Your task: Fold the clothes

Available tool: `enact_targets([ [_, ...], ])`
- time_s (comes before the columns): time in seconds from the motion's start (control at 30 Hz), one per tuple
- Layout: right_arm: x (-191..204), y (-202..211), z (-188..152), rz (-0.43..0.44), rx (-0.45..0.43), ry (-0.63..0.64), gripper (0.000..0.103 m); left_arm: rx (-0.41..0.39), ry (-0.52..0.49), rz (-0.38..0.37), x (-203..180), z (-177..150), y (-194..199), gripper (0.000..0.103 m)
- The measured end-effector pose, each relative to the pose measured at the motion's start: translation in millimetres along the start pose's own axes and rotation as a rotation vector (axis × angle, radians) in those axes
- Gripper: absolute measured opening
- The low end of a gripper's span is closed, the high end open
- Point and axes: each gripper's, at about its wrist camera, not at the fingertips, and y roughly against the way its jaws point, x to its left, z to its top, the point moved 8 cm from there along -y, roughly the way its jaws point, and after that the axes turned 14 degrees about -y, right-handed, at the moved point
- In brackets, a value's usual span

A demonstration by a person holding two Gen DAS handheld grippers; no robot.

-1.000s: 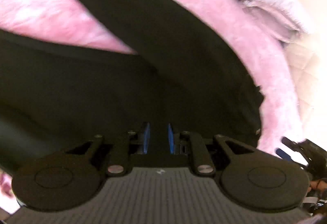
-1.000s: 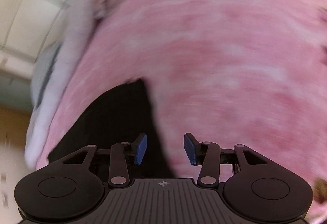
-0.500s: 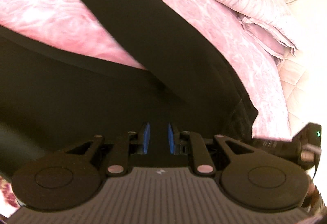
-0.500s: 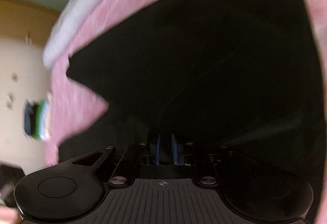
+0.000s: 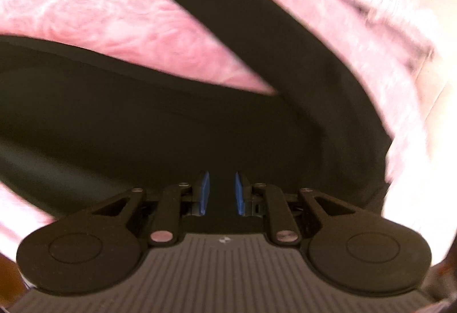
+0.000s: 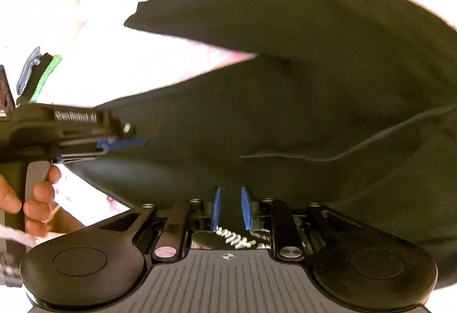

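Pink bedspread (image 5: 120, 27) under both downward-tilted grippers

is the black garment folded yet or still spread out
Not neatly folded: the black garment lies mostly spread on the pink bedspread, one sleeve angled outward.

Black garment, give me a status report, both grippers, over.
Left gripper clamped on the black garment. Right gripper on the same cloth, jaws just eased slightly. Garment lifted over the pink bedspread. Nothing in the way.
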Motion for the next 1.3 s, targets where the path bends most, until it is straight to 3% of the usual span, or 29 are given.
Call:
enact_targets([
  [0.13,-10.5,48.9,-10.1,-0.138,-0.032,-0.006,0.05,0.066,-0.116,0.044,2.4,-1.9,35.7,0.023],
  [0.47,-5.2,153.2,-14.2,-0.333,-0.219,-0.171,0.053,0.051,-0.266,0.125,-3.2,-4.6,134.3,0.03],
  [0.67,24.7,163.8,1.0,-0.323,-0.242,-0.176,0.054,-0.007,-0.248,0.159,-6.1,-5.0,170.2,0.031],
  [0.87,29.2,168.0,-8.8,-0.349,-0.233,-0.114,0.054,-0.031,-0.214,0.196,-10.4,-17.7,192.1,0.031],
  [1.3,-16.9,239.1,-53.3,-0.327,-0.292,-0.127,0.054,-0.11,-0.223,0.264,-78.2,-76.3,227.3,0.033],
])
